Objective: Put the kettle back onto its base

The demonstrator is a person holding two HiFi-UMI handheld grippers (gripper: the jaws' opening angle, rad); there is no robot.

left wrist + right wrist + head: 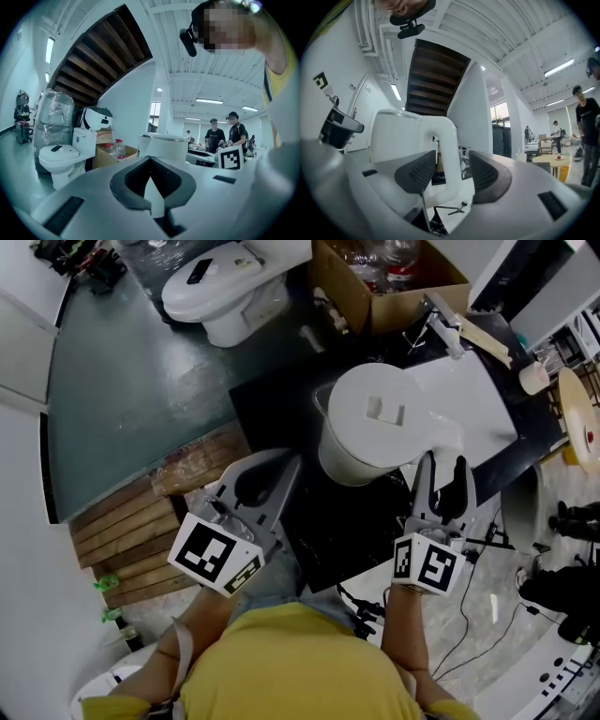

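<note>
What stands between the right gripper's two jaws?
The white handle of the kettle, seen in the right gripper view. The right gripper is open, its jaws apart and not clamped on the handle.

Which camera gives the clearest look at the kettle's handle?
The right gripper view: the kettle handle stands upright between the right hand-held gripper's open jaws. The head view shows mainly the lid; the left gripper view only its body.

Black table [279,413] — a white kettle [375,427] stands on it
</note>
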